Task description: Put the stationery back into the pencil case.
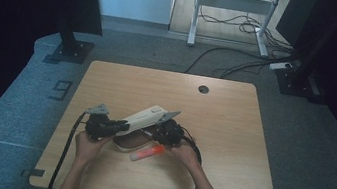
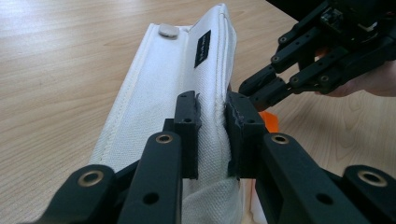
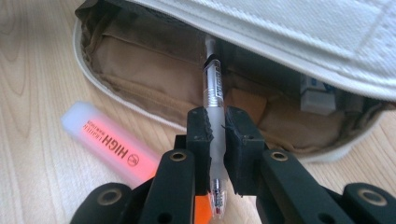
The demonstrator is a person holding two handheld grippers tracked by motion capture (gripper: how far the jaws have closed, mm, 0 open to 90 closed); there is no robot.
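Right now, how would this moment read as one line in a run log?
left tongs: shut on pencil case flap | right tongs: shut on pen, tip inside open case | highlighter: lying on table beside case

The pencil case (image 2: 187, 84) is matt, woven off-white cloth — brown fabric lining inside. The pen (image 3: 213, 88) is clear glossy plastic; beside the case, the highlighter (image 3: 109, 142) looks frosted — on smooth pale wood table (image 1: 231, 134).
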